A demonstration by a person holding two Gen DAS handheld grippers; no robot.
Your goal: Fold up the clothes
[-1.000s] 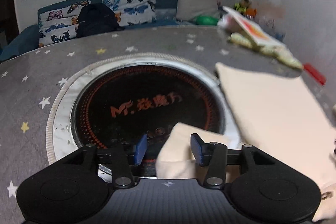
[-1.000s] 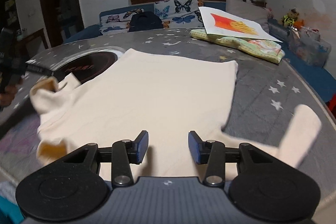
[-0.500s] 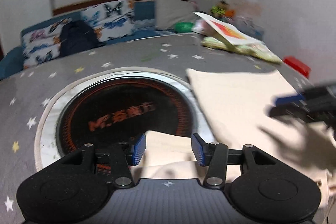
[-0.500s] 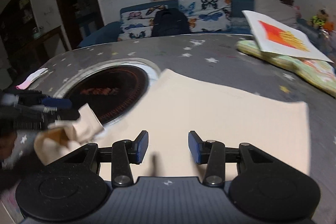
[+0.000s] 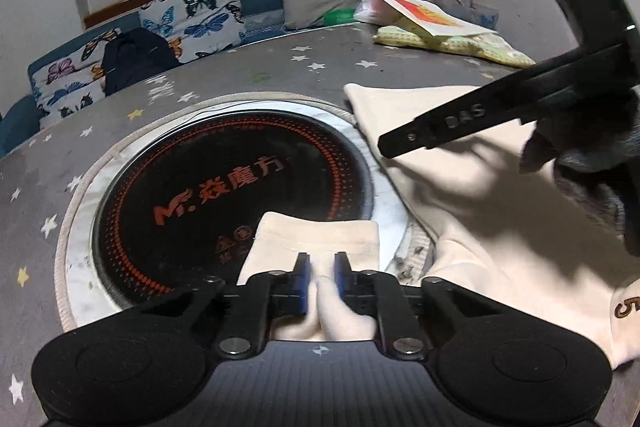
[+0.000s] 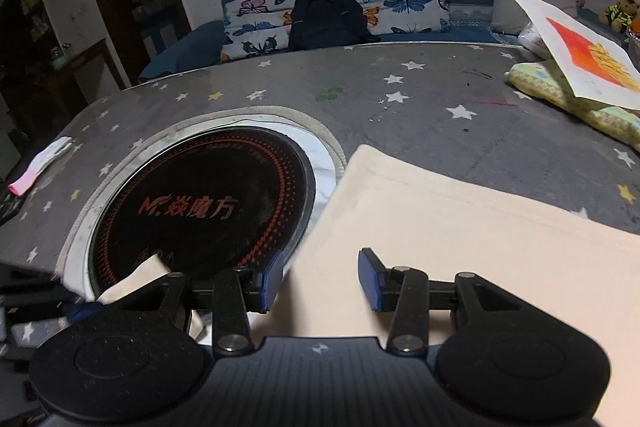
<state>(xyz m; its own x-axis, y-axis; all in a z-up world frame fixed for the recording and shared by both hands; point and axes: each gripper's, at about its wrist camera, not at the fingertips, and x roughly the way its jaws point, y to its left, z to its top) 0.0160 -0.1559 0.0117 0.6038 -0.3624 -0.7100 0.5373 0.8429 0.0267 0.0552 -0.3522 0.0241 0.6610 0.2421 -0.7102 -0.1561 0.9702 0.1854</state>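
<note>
A cream T-shirt (image 5: 472,195) lies spread on the grey star-print table; it also shows in the right wrist view (image 6: 460,227). My left gripper (image 5: 320,277) is shut on the shirt's left sleeve (image 5: 316,239), which lies over the edge of the black round cooktop (image 5: 224,187). My right gripper (image 6: 320,277) is open and empty, low over the shirt's left side. It appears in the left wrist view as a black finger (image 5: 460,125) above the shirt. The sleeve end (image 6: 136,277) shows at the left in the right wrist view.
The cooktop (image 6: 200,211) is set in the table (image 6: 400,99) left of the shirt. A folded patterned cloth with a printed sheet (image 6: 580,67) lies at the far right. A small white and pink item (image 6: 40,167) lies at the left edge. A sofa with a black backpack (image 6: 328,19) stands behind.
My left gripper has closed on the sleeve. My right gripper has moved left across the shirt, toward the cooktop side.
</note>
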